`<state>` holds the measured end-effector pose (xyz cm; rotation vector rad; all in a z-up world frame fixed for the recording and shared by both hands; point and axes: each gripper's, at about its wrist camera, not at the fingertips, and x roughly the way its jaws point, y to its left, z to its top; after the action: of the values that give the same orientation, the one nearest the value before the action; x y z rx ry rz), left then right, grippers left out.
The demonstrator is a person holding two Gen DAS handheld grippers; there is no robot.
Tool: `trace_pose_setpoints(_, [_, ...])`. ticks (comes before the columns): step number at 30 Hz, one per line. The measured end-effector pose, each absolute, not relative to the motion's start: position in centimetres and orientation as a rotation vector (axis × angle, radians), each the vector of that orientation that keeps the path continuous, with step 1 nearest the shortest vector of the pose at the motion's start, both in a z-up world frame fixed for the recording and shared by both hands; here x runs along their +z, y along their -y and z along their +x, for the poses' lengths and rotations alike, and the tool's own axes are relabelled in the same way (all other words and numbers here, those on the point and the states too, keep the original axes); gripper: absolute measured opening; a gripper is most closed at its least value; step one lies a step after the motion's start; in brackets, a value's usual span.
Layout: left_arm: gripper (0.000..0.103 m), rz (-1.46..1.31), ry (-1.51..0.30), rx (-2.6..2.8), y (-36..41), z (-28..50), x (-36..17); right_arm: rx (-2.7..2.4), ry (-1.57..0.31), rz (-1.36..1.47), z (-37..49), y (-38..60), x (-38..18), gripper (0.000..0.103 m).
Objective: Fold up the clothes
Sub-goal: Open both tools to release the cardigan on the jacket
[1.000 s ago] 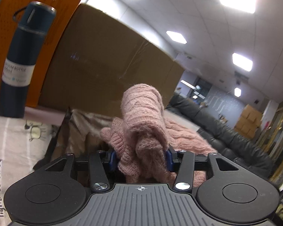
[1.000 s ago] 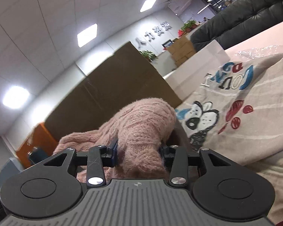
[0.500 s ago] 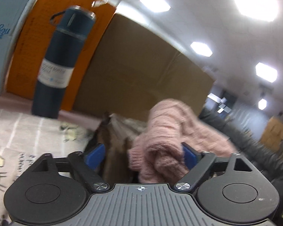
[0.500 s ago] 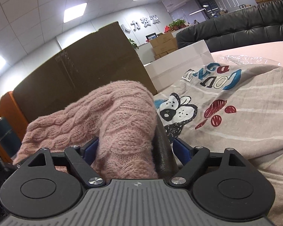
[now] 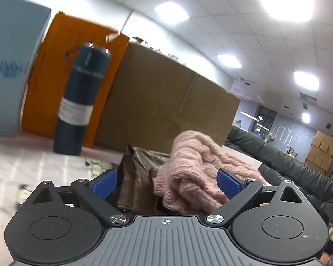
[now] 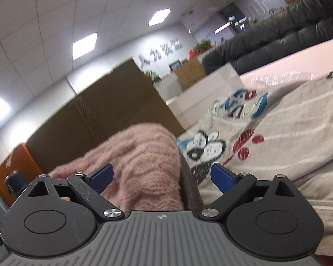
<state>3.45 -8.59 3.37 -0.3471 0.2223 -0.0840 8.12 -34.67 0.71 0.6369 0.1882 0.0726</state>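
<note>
lying between both grippers' spread fingers [image 5: 103, 185], the pink sweater [image 5: 195, 177] sits ungripped.

Support surface: pale pink top [image 6: 299, 59], mostly covered by striped beige printed cloth [image 6: 288, 137]. Pink knit sweater [image 5: 195, 170] lies on a brown garment [image 5: 139, 177]. Dark blue bottle [image 5: 80, 102] stands left of sweater, apparently on the bare top.

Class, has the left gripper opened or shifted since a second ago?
Yes. The left gripper has opened, releasing the pink sweater, and swung left: the blue flask now sits nearer centre.
</note>
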Motion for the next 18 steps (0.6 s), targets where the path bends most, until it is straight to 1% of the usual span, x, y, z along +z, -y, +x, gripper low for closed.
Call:
trace_pose_setpoints(5, [0.103, -0.247, -0.164, -0.118, 7.7, -0.7, 5.3, 0.129, -0.12, 0.551, 4.8, 33.3, 2.1, 0.1])
trace_pose_setpoints(8, [0.103, -0.203, -0.126, -0.109, 6.8, -2.6, 6.4, 0.183, -0.109, 0.497, 2.4, 31.5, 3.2, 0.103])
trace_pose_setpoints(14, [0.103, -0.153, -0.056, -0.097, 4.4, -5.3, 8.3, 0.261, -0.123, 0.484, -2.5, 27.3, 6.5, 0.103])
trace_pose_setpoints(18, [0.103, -0.106, -0.039, -0.08, 3.1, -6.1, 7.7, 0.183, -0.137, 0.4, -4.9, 24.0, 7.6, 0.103])
